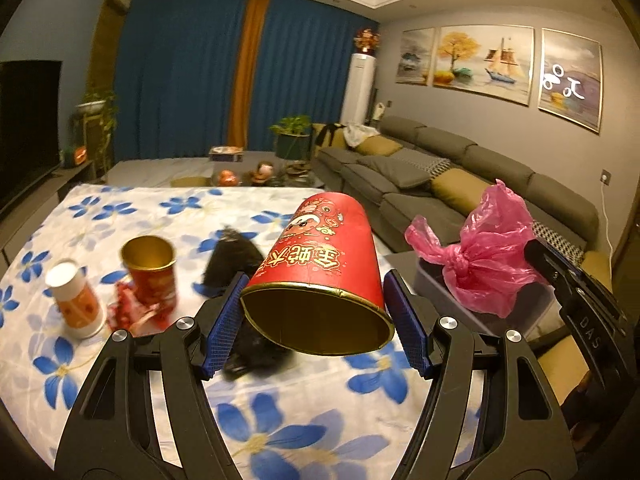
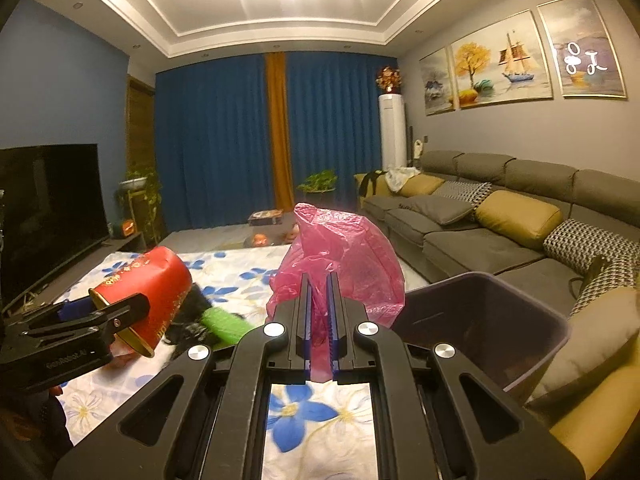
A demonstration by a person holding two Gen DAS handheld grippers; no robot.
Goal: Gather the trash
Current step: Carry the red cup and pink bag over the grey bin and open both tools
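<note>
My left gripper (image 1: 315,277) is shut on a big red paper canister (image 1: 328,248), gold inside, tilted with its open mouth toward the camera and lifted off the flowered tablecloth (image 1: 280,408). The right wrist view shows the same canister (image 2: 160,284) in the left gripper (image 2: 86,312) at the left. My right gripper (image 2: 319,280) is shut on a knotted pink plastic bag (image 2: 344,252), held beside a dark bin (image 2: 554,312). From the left wrist, the pink bag (image 1: 488,256) hangs over the bin (image 1: 434,284) with the right gripper (image 1: 538,250) behind it.
On the cloth stand a small red cup (image 1: 150,272), a white and orange tube (image 1: 76,300), crumpled red wrappers (image 1: 128,312) and a black fuzzy lump (image 1: 232,256). A green item (image 2: 224,322) lies near it. A grey sofa (image 1: 440,176) runs along the right; a TV (image 1: 28,120) stands left.
</note>
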